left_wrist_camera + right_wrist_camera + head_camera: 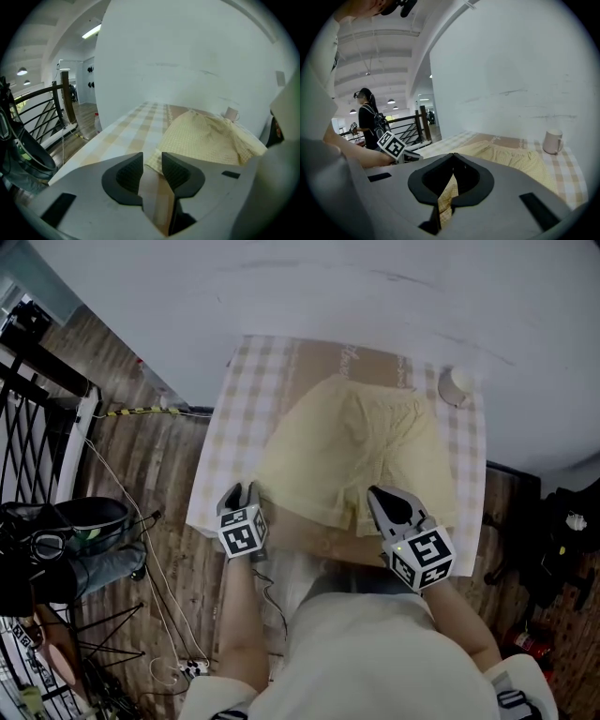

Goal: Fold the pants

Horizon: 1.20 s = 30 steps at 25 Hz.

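- A pale shirt (375, 662) on the person's chest fills the bottom of the head view, with a bare forearm (239, 634) reaching forward on the left.
- The left tool (244, 493) sits at the near left of the bench (234, 399). Its jaws are apart with nothing between the pads.
- In the left gripper view, the gap of this tool (151, 161) shows bare checked cover. The near left hem corner of the pants (206, 136) lies just beyond it.
- The right tool (377, 493) is over the near hem of the right leg.
- In the right gripper view, this tool's (452, 157) jaw tips meet. Yellow fabric shows through the slit below them, but nothing is visibly pinched at the tips.
- The pants (347, 451) are pale yellow shorts. They lie spread flat in the middle of the bench, waistband toward the wall and both leg hems toward the person.
- The bench cover is checked beige and white, with a plain brown strip under the pants.
- The bench (569, 168) stands against a white wall.
- A pale mug (457, 382) stands upright at the far right corner, near the waistband but apart from it. It shows in both gripper views (230, 113) (552, 141).
- Wood floor (141, 456) lies left of the bench, and a dark railing (42, 108) is beyond that.
- In the right gripper view a second person (370, 122) stands by the railing.
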### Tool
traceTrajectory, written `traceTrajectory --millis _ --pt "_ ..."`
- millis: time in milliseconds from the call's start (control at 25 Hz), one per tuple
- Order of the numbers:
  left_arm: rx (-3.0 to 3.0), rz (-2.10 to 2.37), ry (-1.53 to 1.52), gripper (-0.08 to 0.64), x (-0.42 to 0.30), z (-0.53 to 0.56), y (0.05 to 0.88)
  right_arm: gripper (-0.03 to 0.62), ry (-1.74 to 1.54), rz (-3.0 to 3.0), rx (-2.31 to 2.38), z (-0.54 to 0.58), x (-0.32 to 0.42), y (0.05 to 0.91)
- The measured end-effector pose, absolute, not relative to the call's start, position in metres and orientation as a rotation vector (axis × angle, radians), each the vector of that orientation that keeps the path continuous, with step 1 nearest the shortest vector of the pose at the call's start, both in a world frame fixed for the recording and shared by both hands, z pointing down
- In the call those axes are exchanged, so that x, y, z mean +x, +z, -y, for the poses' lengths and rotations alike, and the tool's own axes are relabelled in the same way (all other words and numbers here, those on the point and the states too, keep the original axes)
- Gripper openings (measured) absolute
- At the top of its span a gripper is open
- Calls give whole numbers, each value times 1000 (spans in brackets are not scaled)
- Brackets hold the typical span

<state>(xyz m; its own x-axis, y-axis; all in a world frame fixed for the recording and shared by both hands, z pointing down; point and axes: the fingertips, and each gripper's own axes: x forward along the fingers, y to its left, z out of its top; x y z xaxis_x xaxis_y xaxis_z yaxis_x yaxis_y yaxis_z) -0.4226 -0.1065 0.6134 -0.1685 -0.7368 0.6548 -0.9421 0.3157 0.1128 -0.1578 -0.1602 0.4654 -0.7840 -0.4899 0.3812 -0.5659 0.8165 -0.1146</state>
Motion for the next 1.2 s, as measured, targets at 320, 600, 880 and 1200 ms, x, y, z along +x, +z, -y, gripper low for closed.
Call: traceTrajectory --millis 320,600,880,1200 --pt "1395 1930 517 67 -434 109 629 0 348 2651 733 161 -170 478" --pt "1418 1919 548 66 -432 110 629 0 369 2647 752 165 -170 479" --pt "1419 1905 521 40 -429 115 631 0 382 2638 791 158 -167 481" --pt "1427 1894 511 18 -421 113 624 0 382 2629 888 147 -150 474"
